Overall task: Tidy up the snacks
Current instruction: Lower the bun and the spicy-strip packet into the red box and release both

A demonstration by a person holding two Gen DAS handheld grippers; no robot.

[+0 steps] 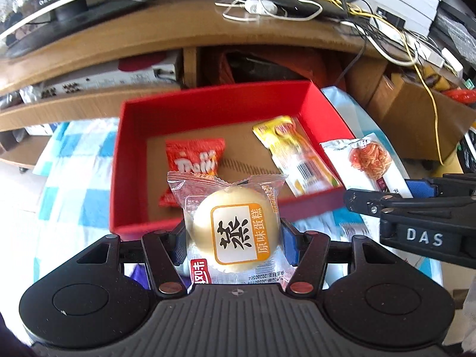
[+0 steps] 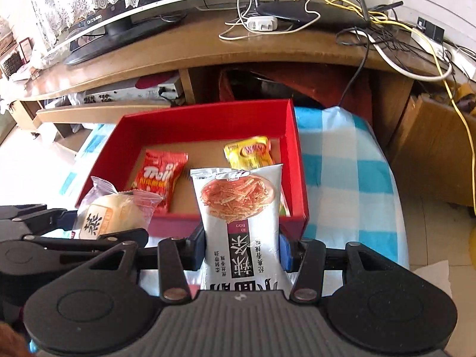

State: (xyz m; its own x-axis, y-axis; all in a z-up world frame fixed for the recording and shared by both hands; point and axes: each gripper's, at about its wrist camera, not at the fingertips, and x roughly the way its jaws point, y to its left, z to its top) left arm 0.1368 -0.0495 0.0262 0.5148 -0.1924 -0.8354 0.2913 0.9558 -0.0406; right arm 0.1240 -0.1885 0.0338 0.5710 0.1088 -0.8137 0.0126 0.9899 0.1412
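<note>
Left wrist view: my left gripper (image 1: 235, 235) was clamped on a wrapped cake (image 1: 236, 232), its blue pads pressing both sides of the wrapper, the cake held just before the near wall of the red box (image 1: 205, 110). Right wrist view: my right gripper (image 2: 241, 247) gripped a white pouch (image 2: 241, 208) of spicy strips, held upright over the box's near right corner. Inside the box, on its brown floor, lay a red packet (image 1: 192, 160) at left and a yellow packet (image 1: 293, 151) at right, apart from each other. The box rested on a blue-checked cloth (image 2: 348, 178), in front of a wooden desk (image 2: 208, 47) carrying a monitor (image 2: 119, 15) and tangled cables (image 2: 386, 26).
</note>
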